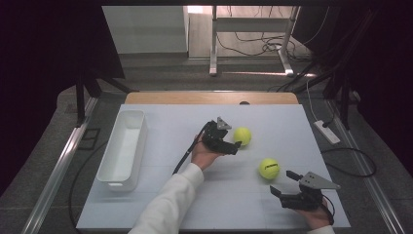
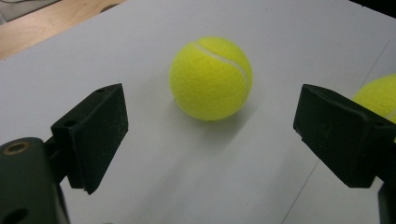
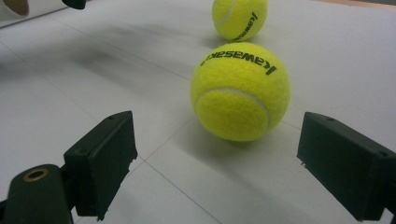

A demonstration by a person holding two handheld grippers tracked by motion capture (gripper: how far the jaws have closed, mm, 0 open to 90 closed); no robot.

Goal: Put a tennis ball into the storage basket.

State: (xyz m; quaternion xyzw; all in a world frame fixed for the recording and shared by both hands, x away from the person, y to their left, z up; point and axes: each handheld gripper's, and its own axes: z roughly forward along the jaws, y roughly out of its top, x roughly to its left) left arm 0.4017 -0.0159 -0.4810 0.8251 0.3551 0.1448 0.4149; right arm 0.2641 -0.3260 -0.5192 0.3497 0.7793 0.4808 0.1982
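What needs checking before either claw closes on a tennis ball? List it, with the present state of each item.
1. Left claw open: ok, both jaws stand wide apart.
2. Far tennis ball lined up with the left claw: ok, it lies ahead, roughly centred between the jaws, not yet between them.
3. Right claw open: ok, jaws wide apart.
4. Near tennis ball lined up with the right claw: ok, just ahead of the jaws, slightly toward one side.
5. Balls apart from each other: ok, bare mat shows between them in the high view.
6. White bin free to take a ball: ok, it looks empty.
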